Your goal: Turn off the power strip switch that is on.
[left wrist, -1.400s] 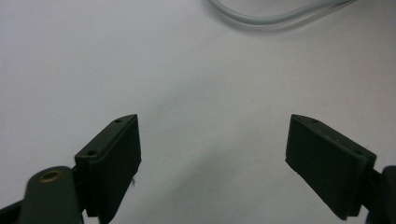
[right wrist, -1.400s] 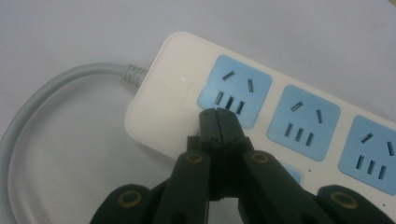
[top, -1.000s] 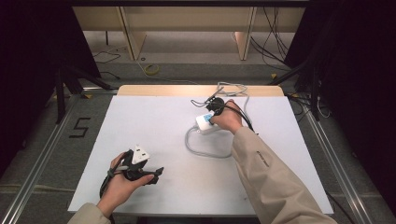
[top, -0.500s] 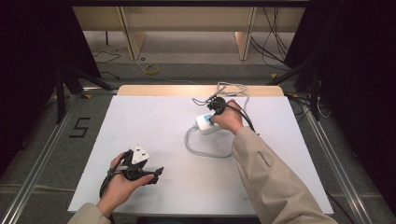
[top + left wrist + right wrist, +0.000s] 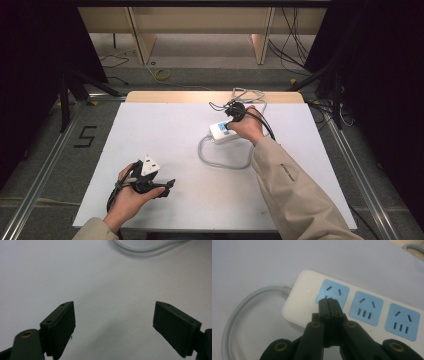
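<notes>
We keep the closed, empty right hand-held gripper (image 5: 329,300) square on the power strip (image 5: 362,305); left hand-held gripper (image 5: 113,322) wide open, empty.

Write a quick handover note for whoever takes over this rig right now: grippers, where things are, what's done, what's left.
Right gripper: shut, empty, tips over the first blue socket of the power strip, at the end where its cord comes out.
Left gripper: open, empty, low over bare table near the front left.
Power strip sits at the table's far centre, its grey cord looped toward the front.
Done: nothing plugged in. Left: probably whatever needs doing at that socket.
</notes>
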A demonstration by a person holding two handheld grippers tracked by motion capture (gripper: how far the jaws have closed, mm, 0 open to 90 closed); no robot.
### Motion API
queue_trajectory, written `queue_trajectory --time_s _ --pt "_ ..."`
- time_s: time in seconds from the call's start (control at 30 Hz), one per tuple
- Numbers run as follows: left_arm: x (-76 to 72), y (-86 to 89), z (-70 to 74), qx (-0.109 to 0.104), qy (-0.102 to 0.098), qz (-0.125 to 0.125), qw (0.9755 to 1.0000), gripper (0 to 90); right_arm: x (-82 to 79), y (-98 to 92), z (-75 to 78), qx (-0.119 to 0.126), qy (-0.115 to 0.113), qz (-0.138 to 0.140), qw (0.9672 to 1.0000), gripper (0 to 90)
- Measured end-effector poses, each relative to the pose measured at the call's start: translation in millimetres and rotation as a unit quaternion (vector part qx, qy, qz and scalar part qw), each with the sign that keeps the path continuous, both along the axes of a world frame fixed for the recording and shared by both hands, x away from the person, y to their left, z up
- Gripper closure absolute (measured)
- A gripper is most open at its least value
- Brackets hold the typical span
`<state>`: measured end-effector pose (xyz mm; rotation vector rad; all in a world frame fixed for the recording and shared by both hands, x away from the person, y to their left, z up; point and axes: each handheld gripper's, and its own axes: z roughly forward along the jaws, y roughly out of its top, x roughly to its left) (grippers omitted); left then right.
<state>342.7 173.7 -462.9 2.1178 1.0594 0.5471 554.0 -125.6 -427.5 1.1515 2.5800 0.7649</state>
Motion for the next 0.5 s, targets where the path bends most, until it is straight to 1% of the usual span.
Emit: queue_trajectory --time_s 0.03,0.07,0.13,0.17,0.33,0.5 --pt "0.1 0.0 -0.1 0.0 0.0 0.0 1.0 18.0 -0.6 -0.6 0.6 0.001 0.0 0.0 1.0 90.0" --pt "0.1 0.1 -0.1 0.0 0.0 0.0 1.0 18.0 -1.1 -1.9 1.5 0.002 -0.006 0.002 1.0 90.0" --pt "0.0 -0.1 -0.1 0.0 0.0 0.001 1.0 18.1 -3.3 -3.2 3.7 0.005 -0.007 -0.001 1.0 90.0" --pt "0.0 -0.1 -0.1 0.0 0.0 0.001 1.0 18.1 -4.0 -4.3 4.5 0.006 -0.007 0.0 1.0 88.3" --pt "0.0 -0.2 -0.1 0.001 0.0 0.001 1.0 18.0 -8.6 -11.0 7.7 0.013 -0.012 -0.001 0.9998 86.9" --pt "-0.1 0.0 -0.1 0.001 0.0 0.001 1.0 18.0 -13.7 -18.9 8.9 0.015 -0.018 -0.002 0.9997 84.4"
